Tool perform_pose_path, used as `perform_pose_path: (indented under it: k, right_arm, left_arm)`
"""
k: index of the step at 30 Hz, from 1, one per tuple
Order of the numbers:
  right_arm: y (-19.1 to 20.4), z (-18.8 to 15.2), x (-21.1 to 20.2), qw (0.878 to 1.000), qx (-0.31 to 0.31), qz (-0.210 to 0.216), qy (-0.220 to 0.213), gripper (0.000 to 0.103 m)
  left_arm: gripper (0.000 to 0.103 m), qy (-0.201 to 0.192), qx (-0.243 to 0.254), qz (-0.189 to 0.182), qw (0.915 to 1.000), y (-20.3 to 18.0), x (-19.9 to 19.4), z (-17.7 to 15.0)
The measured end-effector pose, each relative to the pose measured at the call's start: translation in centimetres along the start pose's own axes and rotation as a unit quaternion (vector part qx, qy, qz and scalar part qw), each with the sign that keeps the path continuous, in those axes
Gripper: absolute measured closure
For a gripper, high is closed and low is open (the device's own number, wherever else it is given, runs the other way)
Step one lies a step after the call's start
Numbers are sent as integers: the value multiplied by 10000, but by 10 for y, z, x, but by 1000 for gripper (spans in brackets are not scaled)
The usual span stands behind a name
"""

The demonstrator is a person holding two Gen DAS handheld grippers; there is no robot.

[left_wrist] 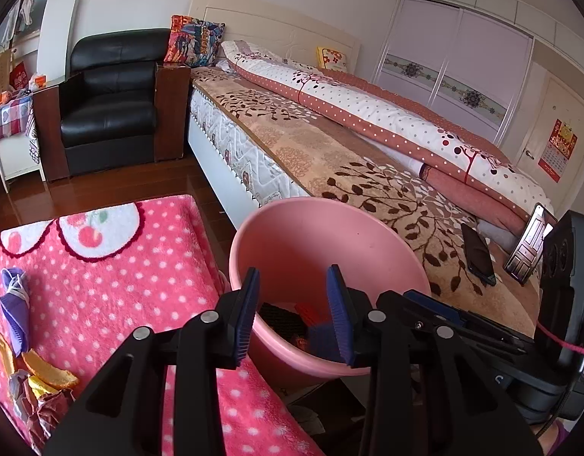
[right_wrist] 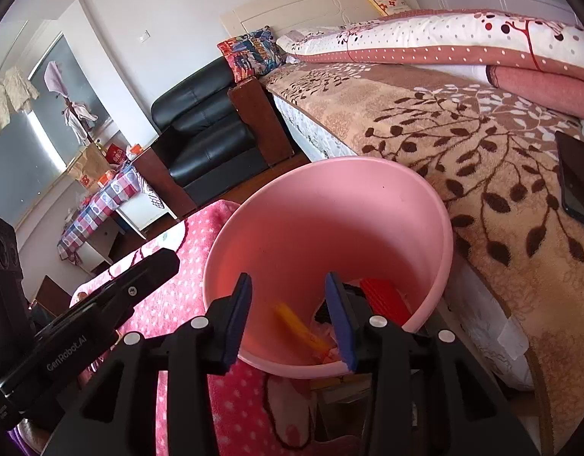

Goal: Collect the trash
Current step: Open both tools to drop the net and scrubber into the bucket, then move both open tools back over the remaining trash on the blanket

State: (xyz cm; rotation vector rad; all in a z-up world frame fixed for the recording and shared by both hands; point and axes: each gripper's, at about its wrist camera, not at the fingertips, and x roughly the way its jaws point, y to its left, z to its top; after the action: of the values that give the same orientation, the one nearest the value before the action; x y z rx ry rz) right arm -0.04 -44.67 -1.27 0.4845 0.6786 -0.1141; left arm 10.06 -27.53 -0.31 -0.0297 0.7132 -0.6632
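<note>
- Both my grippers are hanging over the pink bin (left_wrist: 292,235) right now, side by side, pointing down into it.
- My left gripper (left_wrist: 294,315) has its jaws spread apart with nothing between the pads, just the bin's inside showing through the gap. It sits right above the near rim.
- My right gripper (right_wrist: 288,319) is also spread and empty. Through the gap I can see a blurry yellow piece (right_wrist: 295,323) down in the bin, plus a red ridged thing (right_wrist: 383,300) and some dark bits at the bottom.
- The bin stands in the narrow gap between the pink polka-dot blanket (left_wrist: 121,285) and the side of the bed (left_wrist: 330,152). Its near rim looks to touch or overlap the blanket edge, and its far wall sits just beside the bed's brown leaf-pattern cover, so not much room sideways.
- More trash is still out on the blanket to my left: orange peel (left_wrist: 49,370), crumpled wrappers (left_wrist: 37,402) and a purple scrap (left_wrist: 14,304), near the blanket's left edge and well apart from the bin.
- A dark phone (left_wrist: 478,254) lies near the bed edge on my right.
- Open wooden floor (left_wrist: 102,186) past the blanket, toward a black armchair (left_wrist: 113,102).
</note>
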Motion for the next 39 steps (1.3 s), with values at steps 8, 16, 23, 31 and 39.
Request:
perform_pose_path:
  k: [8, 16, 23, 31, 39]
  right_arm:
    - [11, -3, -17, 9998, -108, -45, -178, 56]
    - [31, -12, -36, 9992, -194, 58, -330, 55]
    - [58, -25, -54, 9981, -381, 187, -441, 52]
    - [92, -45, -64, 9960, -712, 368, -398, 52]
    - [124, -68, -59, 9934, -966, 587, -175, 52]
  left_arm:
    - [66, -254, -16, 16, 9997, 1, -25, 4]
    - [66, -456, -39, 51, 9989, 5, -56, 2]
    - [66, -537, -16, 169, 9984, 9, -86, -8]
    - [66, -544, -94, 337, 9979, 28, -119, -28]
    - [66, -642, -195, 659, 9956, 59, -152, -53]
